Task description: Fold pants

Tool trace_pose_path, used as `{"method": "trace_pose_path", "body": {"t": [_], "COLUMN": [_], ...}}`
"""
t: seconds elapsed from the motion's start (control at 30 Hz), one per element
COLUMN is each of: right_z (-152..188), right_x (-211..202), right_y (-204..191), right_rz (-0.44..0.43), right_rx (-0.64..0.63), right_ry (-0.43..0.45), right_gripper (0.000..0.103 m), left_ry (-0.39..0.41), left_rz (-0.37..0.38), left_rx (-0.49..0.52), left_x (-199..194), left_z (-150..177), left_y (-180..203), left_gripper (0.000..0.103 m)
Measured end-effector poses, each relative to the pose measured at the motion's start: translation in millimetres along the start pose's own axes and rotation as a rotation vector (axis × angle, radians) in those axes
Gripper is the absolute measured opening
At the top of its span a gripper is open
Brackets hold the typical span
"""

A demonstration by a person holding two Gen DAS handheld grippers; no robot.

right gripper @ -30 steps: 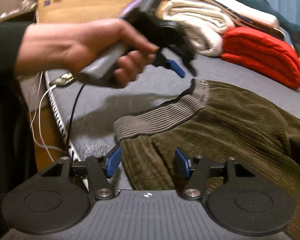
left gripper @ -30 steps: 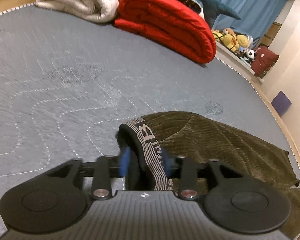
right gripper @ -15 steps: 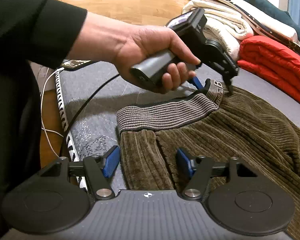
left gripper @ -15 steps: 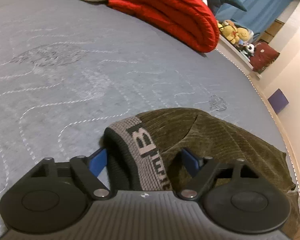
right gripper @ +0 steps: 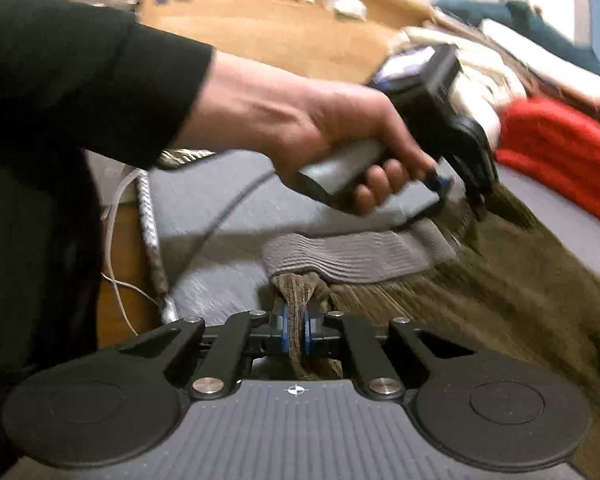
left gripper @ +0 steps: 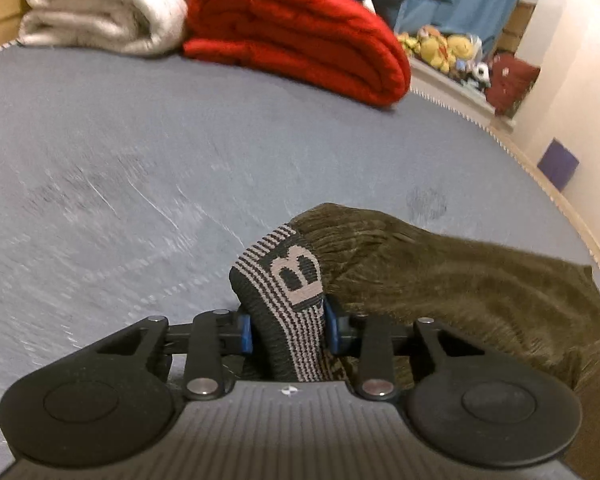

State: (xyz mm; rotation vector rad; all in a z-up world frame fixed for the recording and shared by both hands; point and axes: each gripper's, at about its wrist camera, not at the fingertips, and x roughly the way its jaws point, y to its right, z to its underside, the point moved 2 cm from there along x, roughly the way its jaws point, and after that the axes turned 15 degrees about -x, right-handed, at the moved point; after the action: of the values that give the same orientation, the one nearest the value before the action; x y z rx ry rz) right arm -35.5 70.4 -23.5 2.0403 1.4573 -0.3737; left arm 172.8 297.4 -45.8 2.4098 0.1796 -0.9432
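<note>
1. Left gripper [left gripper: 288, 330]: jaws have just been closing; the blue pads now press on both sides of a bunched stretch of the waistband [left gripper: 288, 292], which stands up between them. Grasping the waistband.
2. Right gripper [right gripper: 296, 334]: jaws have come together; the blue pads pinch a thin fold of the olive corduroy just below the waistband's near end. Clenched on the pants [right gripper: 480, 312].
3. In the right wrist view a hand [right gripper: 340, 136] in a dark sleeve [right gripper: 80, 80] holds the left gripper's grey handle at the far end of the waistband.
4. Location: the pants lie on a grey quilted mattress [left gripper: 140, 140], near its front edge, the waistband lifted at both gripped ends.
5. Orientation: the waistband runs from the right gripper up and rightward to the left gripper. The pant body spreads away to the right in both views; the leg ends are out of frame.
6. Writing: a large woven letter "B" is readable on the waistband in the left wrist view; any further lettering is hidden in the jaws.
7. Background: a red folded blanket [left gripper: 300, 36] and a white folded blanket [left gripper: 100, 12] sit at the mattress's far edge.
</note>
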Motion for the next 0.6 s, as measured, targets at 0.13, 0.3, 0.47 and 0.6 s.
{"method": "trace_pose_path", "body": {"t": [0.13,0.3,0.47,0.6], "right_z": [-6,3,-6,2], "right_x": [3,17,-8,-29], "right_y": [-6,-11,5,25], "right_rz": [-0.018,-0.041,-0.003,0.060], "right_rx": [-0.010,-0.012,0.098,0.202], "right_ry": [0.030,-0.043,0.004,0.004], "right_gripper": [0.007,0.015,0.044,0.056], "left_ry": [0.007,-0.024,0.116,0.059], "left_rz": [-0.021,-0.182,-0.127,0.044], "left_rx": [-0.024,0.072,0.067,0.163], "left_x": [-15,-5,-55,-78], "left_z": [-2,13,2,16], "left_y": [-14,-9,7,28], "left_gripper": [0.038,0.060,0.060,0.059]}}
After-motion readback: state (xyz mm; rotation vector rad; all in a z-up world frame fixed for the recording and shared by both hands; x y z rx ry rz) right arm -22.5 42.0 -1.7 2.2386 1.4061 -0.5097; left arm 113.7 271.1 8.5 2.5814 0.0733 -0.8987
